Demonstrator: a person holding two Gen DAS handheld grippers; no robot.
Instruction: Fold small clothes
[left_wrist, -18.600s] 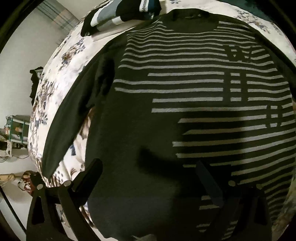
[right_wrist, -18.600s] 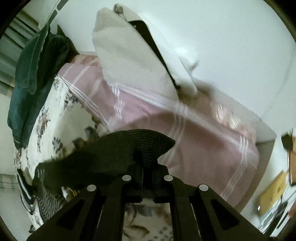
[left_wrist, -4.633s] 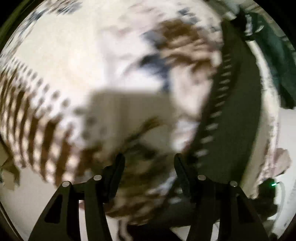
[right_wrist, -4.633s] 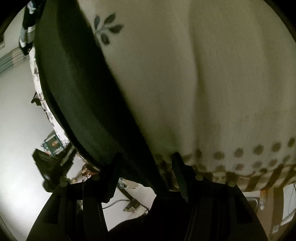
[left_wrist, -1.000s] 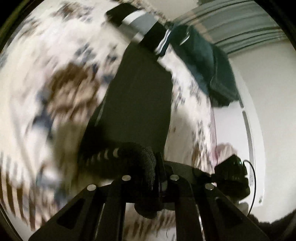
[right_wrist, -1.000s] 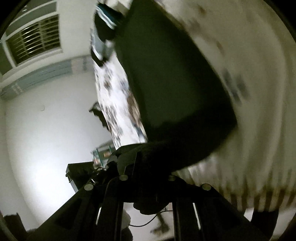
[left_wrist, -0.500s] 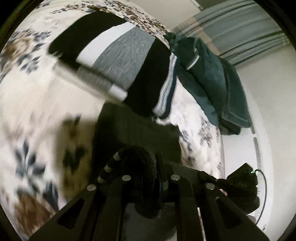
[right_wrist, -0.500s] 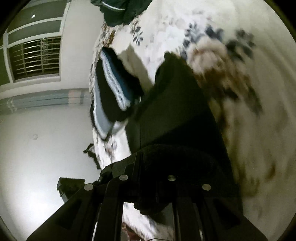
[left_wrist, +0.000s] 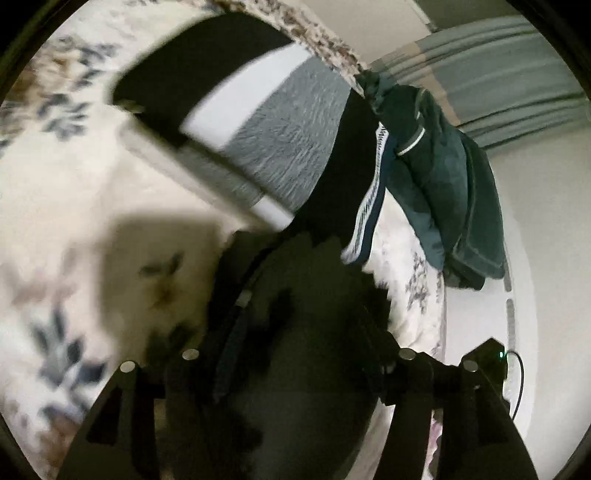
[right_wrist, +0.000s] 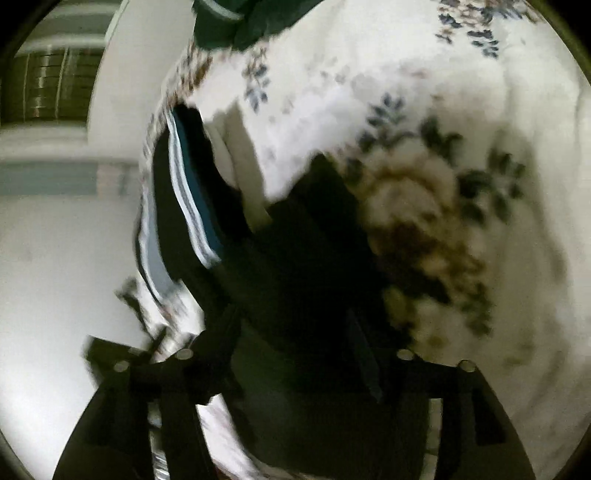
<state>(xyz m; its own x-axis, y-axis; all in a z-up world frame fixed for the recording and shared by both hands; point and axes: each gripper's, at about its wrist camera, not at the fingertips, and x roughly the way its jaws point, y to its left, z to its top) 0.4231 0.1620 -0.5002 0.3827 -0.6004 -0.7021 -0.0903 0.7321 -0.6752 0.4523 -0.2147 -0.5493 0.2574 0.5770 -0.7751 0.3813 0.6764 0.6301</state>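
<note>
Both claws, left (left_wrist: 291, 354) and right (right_wrist: 295, 354), have just been opening and stand wide over the folded black garment (left_wrist: 306, 295) on the bed (left_wrist: 74, 221). Judged complete for this piece, just beside the folded striped garment (left_wrist: 273, 122); only withdrawal remains.

A floral bedspread (left_wrist: 74, 184) covers the bed. A grey curtain (left_wrist: 498, 74) hangs beyond the bed's far edge, against a white wall (left_wrist: 546, 258). A barred window (right_wrist: 48, 85) shows at upper left in the right wrist view.
</note>
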